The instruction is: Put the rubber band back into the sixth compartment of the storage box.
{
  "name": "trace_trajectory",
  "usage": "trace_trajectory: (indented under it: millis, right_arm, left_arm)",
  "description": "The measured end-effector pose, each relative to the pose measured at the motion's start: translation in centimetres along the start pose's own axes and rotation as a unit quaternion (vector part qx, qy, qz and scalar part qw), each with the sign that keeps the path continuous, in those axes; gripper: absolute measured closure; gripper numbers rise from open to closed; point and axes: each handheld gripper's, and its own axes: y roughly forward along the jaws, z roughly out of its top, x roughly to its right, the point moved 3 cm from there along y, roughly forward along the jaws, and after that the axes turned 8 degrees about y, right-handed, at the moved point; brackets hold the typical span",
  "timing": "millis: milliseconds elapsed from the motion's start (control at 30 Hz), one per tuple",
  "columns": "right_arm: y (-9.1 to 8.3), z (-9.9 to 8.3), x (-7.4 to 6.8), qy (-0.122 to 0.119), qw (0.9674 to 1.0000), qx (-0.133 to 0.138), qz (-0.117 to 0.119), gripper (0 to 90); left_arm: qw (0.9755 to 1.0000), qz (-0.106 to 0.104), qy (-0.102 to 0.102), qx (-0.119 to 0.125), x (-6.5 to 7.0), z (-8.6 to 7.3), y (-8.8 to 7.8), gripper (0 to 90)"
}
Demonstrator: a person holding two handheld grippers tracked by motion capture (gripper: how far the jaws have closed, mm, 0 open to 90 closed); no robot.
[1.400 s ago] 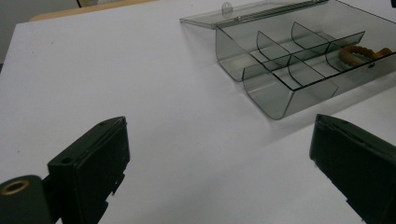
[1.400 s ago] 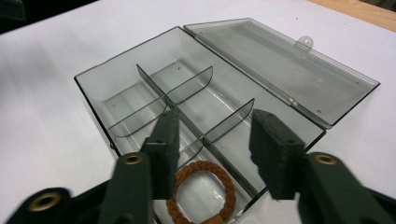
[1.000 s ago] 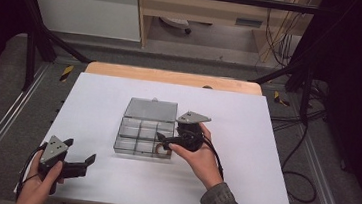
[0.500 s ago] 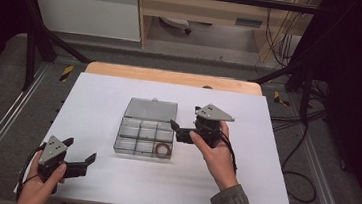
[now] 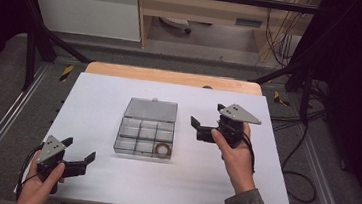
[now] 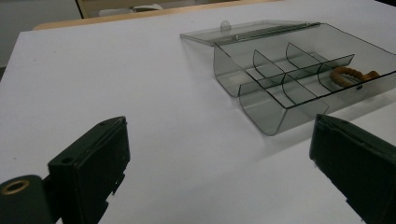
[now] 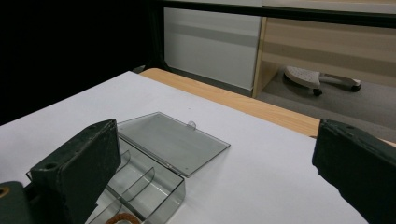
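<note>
A clear plastic box (image 5: 138,137) with several compartments sits mid-table, its lid (image 5: 151,109) lying flat and open behind it. A brown rope ring (image 5: 163,149) lies in the near right compartment. My right gripper (image 5: 196,127) is held open and empty just right of the box, raised off the table. My left gripper (image 5: 80,150) is open and empty near the front left corner, pointing toward the box. In the left gripper view the box (image 6: 261,100) and the ring (image 6: 348,74) lie ahead of the gripper (image 6: 219,154). The right gripper view looks between the jaws over the lid (image 7: 173,140).
The white tabletop (image 5: 109,95) has bare room on all sides of the box. A wooden strip (image 5: 171,76) borders its far edge. Metal rails run along both sides, and cables (image 5: 300,143) hang at the right. A chair base (image 7: 317,77) stands on the floor beyond.
My right gripper has drawn back from the box's near right compartment, up and to the right, leaving the brown ring lying there. The left gripper has hardly moved.
</note>
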Motion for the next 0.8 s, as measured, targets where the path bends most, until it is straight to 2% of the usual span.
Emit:
trace_trajectory:
  millis: [367,533,800]
  right_arm:
    - [-3.1,0.3,3.4,0.003,0.9993,0.008,-0.036,2.8]
    - [-4.4,-0.3,5.1,0.013,0.9984,0.010,-0.053,2.4]
    - [-6.1,-1.6,6.8,0.013,0.9970,0.020,-0.073,4.2]
  left_arm:
    - [1.0000,-0.002,-0.002,0.003,0.0,0.1,-0.1,5.1]
    - [1.0000,0.000,-0.002,0.001,-0.1,0.0,-0.1,5.1]
    - [1.0000,0.000,-0.002,0.005,0.0,0.1,-0.2,5.0]
